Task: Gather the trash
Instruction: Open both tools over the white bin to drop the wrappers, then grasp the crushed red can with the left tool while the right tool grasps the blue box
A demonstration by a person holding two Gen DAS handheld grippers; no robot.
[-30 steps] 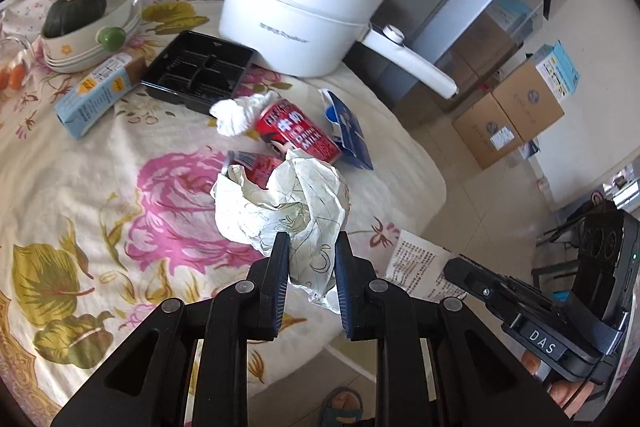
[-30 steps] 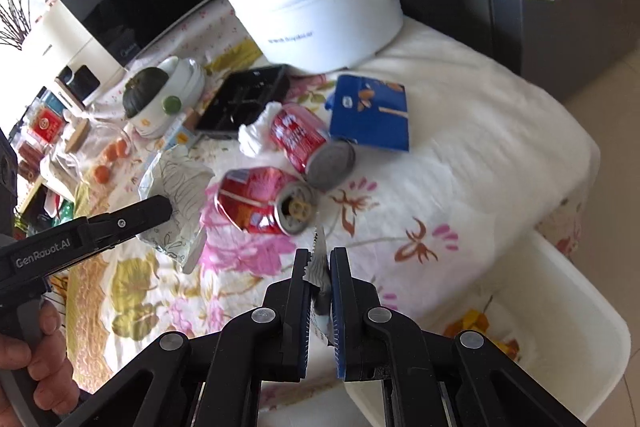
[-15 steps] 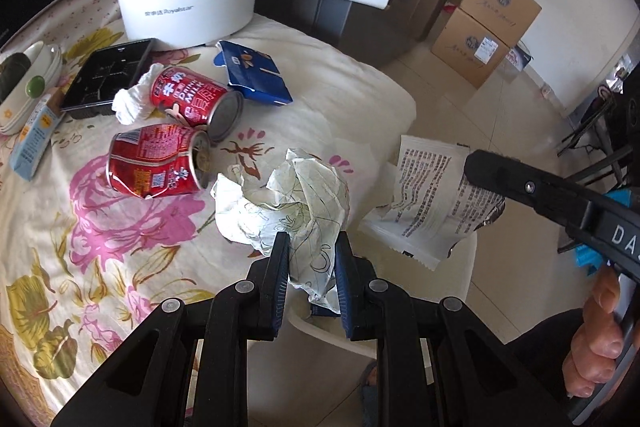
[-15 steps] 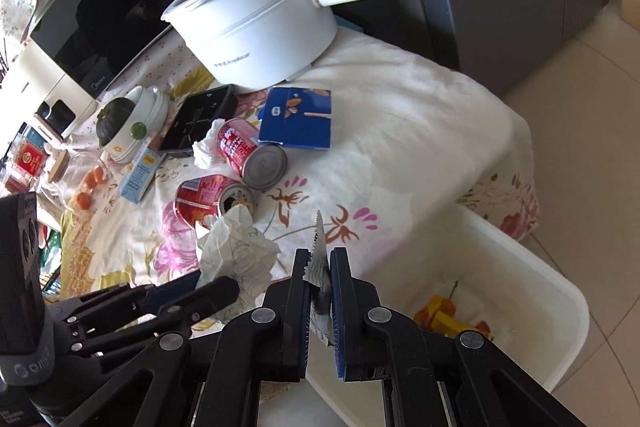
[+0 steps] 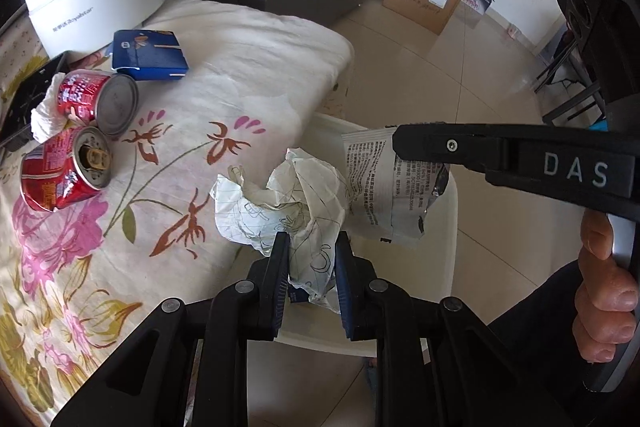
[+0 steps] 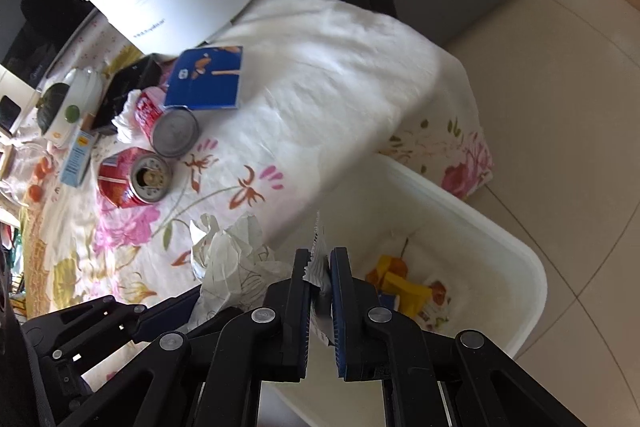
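While both hands hang over the white plastic bin (image 6: 516,291) just off the worktop's (image 5: 248,59) near edge, the left gripper (image 5: 310,251) has its fingers clamped on a crumpled white paper wad (image 5: 288,203). The right gripper (image 6: 320,267) pinches a flat printed foil wrapper (image 5: 384,187), fingers almost closed. Two red drink cans (image 5: 64,175) lie on the flowered cloth, far left, beside a blue packet (image 5: 150,55).

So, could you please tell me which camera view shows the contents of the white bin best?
The right wrist view. It looks down into the white bin, where yellow and orange wrappers lie on the bottom. In the left wrist view only parts of the bin's rim show, behind the crumpled paper and printed packet; its inside is hidden.
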